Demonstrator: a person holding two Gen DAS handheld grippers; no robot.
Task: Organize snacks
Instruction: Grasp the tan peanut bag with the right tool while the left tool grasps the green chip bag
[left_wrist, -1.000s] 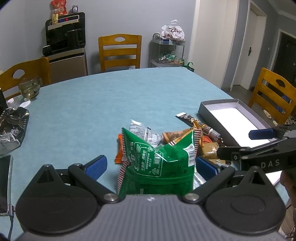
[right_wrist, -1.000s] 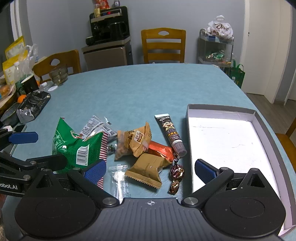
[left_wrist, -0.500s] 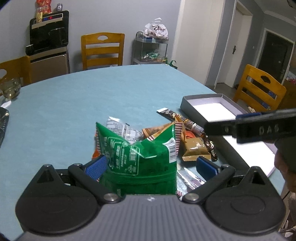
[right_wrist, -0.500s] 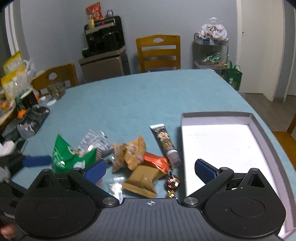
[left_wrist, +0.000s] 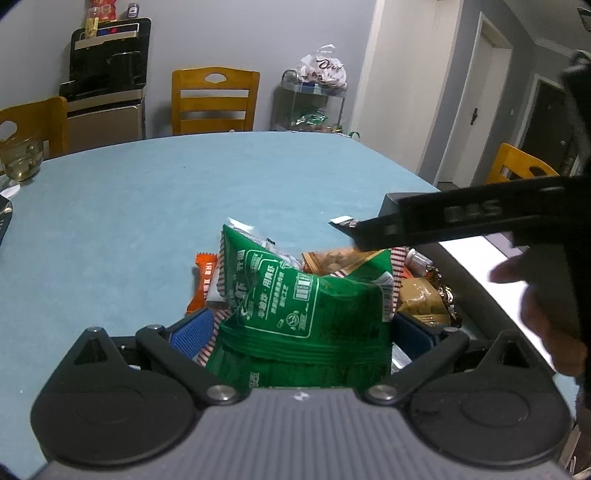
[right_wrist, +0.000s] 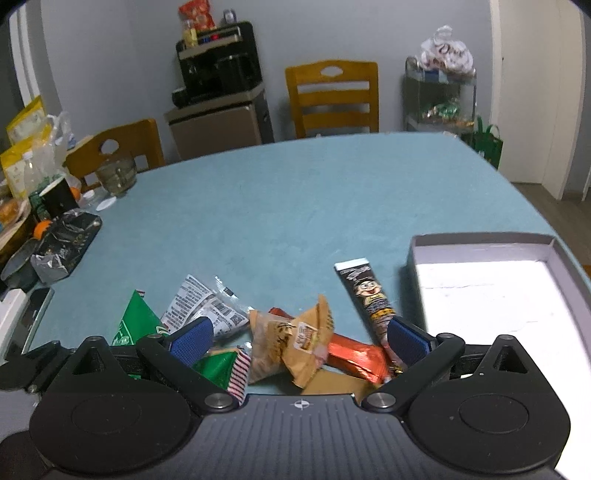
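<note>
My left gripper (left_wrist: 301, 328) is shut on a green snack bag (left_wrist: 306, 306) and holds it over the snack pile. Behind it lie an orange bar (left_wrist: 201, 280), a tan packet (left_wrist: 421, 299) and foil candies (left_wrist: 448, 295). My right gripper (right_wrist: 301, 336) is open and empty, low over the pile: a tan twisted packet (right_wrist: 295, 343), an orange-red bar (right_wrist: 356, 356), a white printed packet (right_wrist: 205, 306), a black cartoon tube (right_wrist: 371, 295) and the green bag (right_wrist: 140, 325). The grey box (right_wrist: 480, 240) with a white floor lies to the right.
The teal table (right_wrist: 277, 206) holds a glass bowl (right_wrist: 116, 173), a foil bag (right_wrist: 66, 243) and clutter at the far left. Wooden chairs (right_wrist: 332, 96) stand behind it, with a dispenser (right_wrist: 218, 74) and a wire rack (right_wrist: 439, 96). The right gripper's body (left_wrist: 480, 218) crosses the left wrist view.
The left gripper has closed on the green bag and lifted it. The right gripper has moved forward and lower over the pile, still open.
</note>
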